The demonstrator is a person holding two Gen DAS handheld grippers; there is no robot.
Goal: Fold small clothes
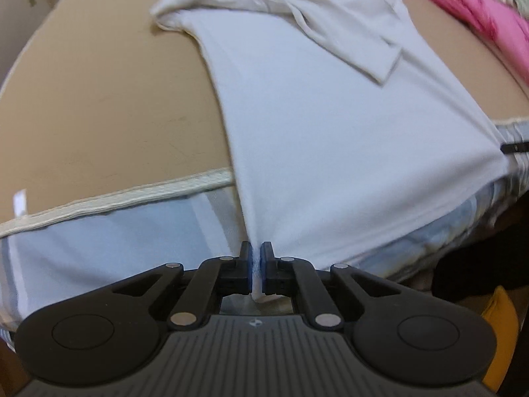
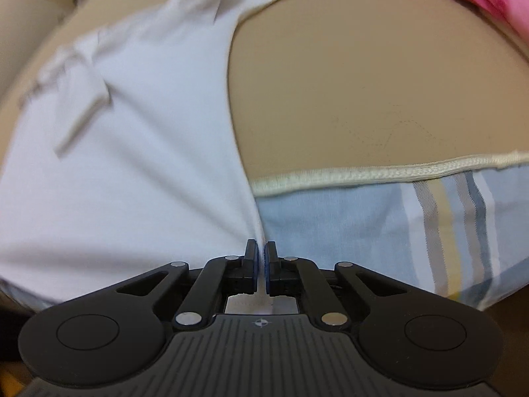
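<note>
A small white shirt (image 1: 330, 125) lies spread on a tan mattress (image 1: 109, 109), with its sleeves folded in across the far end. My left gripper (image 1: 257, 251) is shut on the near left corner of the shirt's hem, which hangs over the bed's edge. In the right wrist view the same white shirt (image 2: 132, 139) fills the left half, blurred. There my right gripper (image 2: 262, 249) is shut on the hem's near right corner. A thin strip of white cloth shows between each pair of blue pads.
Cream piping (image 2: 380, 173) runs along the edge of the mattress, with a blue striped sheet (image 2: 380, 231) below it. Pink bedding (image 1: 479, 10) is bunched at the far right. The tip of the other gripper (image 1: 515, 148) shows at the right edge of the left wrist view.
</note>
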